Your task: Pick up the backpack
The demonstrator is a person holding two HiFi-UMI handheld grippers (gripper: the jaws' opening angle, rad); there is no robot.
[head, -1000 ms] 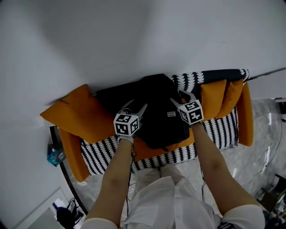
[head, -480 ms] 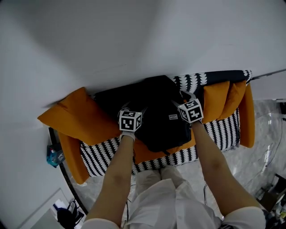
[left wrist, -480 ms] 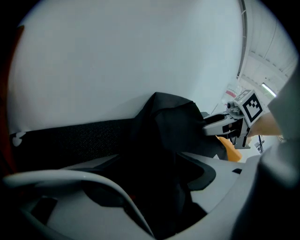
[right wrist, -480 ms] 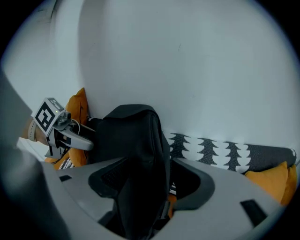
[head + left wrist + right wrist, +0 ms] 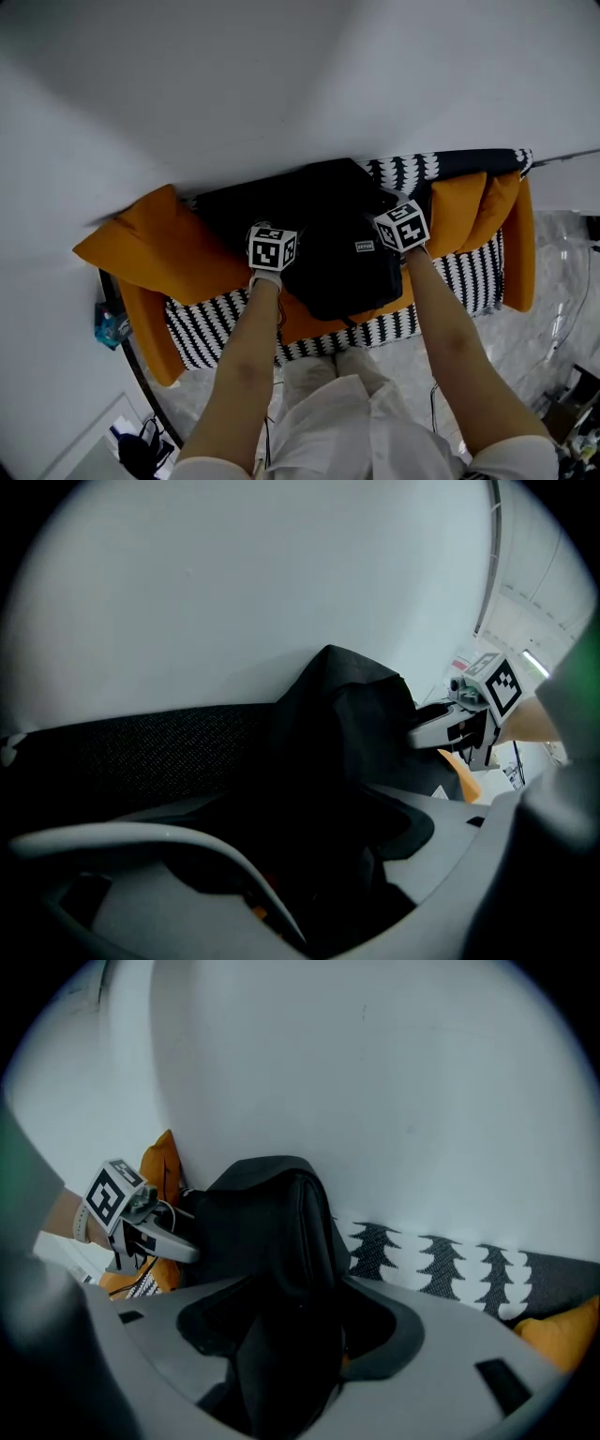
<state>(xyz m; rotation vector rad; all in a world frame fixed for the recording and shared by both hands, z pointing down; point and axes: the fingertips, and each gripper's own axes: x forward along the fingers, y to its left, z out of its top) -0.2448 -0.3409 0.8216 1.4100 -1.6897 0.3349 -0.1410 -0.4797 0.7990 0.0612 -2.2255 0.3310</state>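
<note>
**Desk:** What are the claws doing?

**Me:** My left gripper [image 5: 319,855] has its jaws opening, nearly at full spread. There's black backpack [image 5: 337,234] fabric between them, and I don't see it pinched. My right gripper [image 5: 291,1335] is wide too, straddling the bag's upright edge with nothing clamped.

**Desk:** What changed?

**Me:** Both have dropped onto the bag and widened. I'd say closing comes next, and the lift hasn't started.

**Desk:** Location and counts?

**Me:** It's at the centre of the head view, on the black-and-white sofa [image 5: 216,323]. I count one backpack, two grippers, one sofa and three orange cushions [image 5: 150,239]: one on the left, two at upper right.
</note>
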